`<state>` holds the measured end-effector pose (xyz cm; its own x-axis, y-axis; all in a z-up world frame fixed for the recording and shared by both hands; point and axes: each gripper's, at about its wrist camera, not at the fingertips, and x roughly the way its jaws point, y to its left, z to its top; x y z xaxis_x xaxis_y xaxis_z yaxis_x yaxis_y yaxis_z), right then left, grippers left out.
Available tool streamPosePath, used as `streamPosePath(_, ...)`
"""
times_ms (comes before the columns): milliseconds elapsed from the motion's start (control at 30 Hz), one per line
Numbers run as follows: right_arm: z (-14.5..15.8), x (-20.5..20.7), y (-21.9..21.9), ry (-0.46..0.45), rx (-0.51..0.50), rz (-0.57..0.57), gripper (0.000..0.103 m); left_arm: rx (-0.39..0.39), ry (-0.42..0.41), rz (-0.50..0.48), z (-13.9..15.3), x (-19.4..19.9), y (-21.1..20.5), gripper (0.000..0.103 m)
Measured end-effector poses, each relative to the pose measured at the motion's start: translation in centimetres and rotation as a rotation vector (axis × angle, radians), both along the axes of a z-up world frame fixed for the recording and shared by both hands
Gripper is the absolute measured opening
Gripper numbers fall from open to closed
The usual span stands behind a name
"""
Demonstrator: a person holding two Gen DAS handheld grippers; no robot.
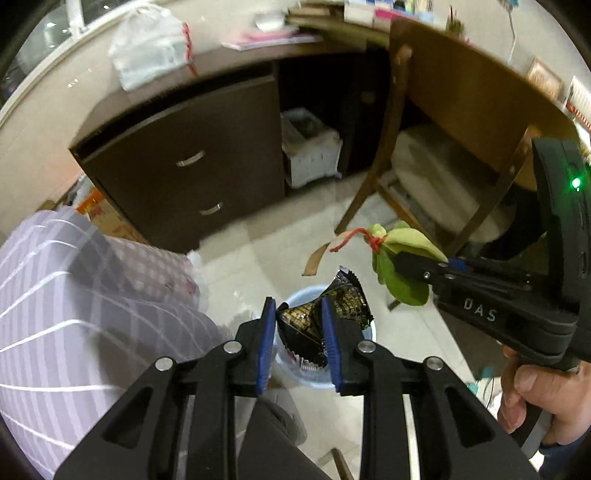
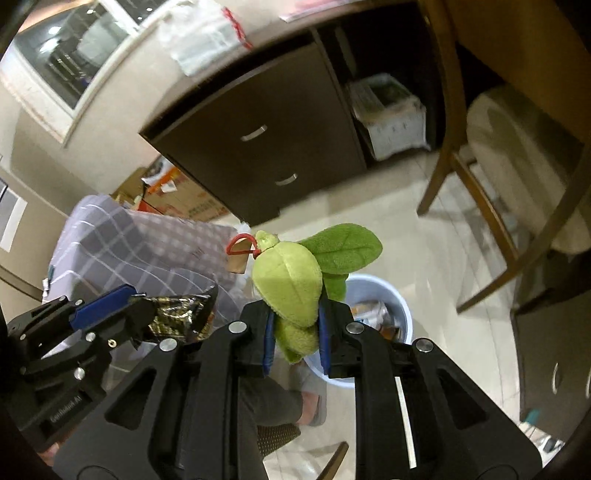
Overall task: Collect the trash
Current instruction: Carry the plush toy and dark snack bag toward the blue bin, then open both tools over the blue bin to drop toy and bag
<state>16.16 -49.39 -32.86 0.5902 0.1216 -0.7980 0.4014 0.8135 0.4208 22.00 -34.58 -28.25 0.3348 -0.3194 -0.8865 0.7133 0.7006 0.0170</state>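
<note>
Both grippers grip: left (image 1: 299, 325) wrapper (image 1: 325, 310), right (image 2: 295, 332) plush (image 2: 291, 284); hand (image 1: 543, 398) only leftward.

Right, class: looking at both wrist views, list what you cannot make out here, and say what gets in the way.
- Bin contents, left wrist view: hidden by the wrapper and left gripper.
- Bin's left half, right wrist view: covered by the plush and right gripper.
- Tag text on the plush: too small.
- Desk items, left wrist view: blurred, cut by the edge.
</note>
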Motion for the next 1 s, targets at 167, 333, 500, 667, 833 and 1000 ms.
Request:
streamPosePath(167, -3.0, 0.6, -0.6, 0.051, 0.051, -0.01, 0.019, 0.05, 0.004, -0.033, -1.1, 0.4, -2.4, 0.024)
streamPosePath(333, -5.6, 1.1, -1.3, 0.092, 0.1, -0.017, 0.022, 0.09, 0.035, -0.033, -3.0, 1.1, -3.9, 0.024)
streamPosePath(500, -7.8, 0.9, -2.3, 0.121, 0.152, -0.056, 0.071, 0.13, 0.069, -0.007, -4.6, 2.3, -4.1, 0.065)
streamPosePath(667, -8.2, 0.2, -2.7, 0.147, 0.143, -0.093, 0.092, 0.112, 0.033, 0.036, -3.7, 2.6, -3.3, 0.083)
streamPosePath(833, -7.1, -0.4, -2.8, 0.152, 0.113, -0.12, 0.096, 0.084, -0.025, 0.05, -1.5, 2.0, -2.7, 0.088)
streamPosePath(1000, -4.0, -0.8, -2.6, 0.097, 0.079, -0.135, 0.097, 0.016, -0.072, 0.052, 1.5, 1.0, -1.7, 0.088)
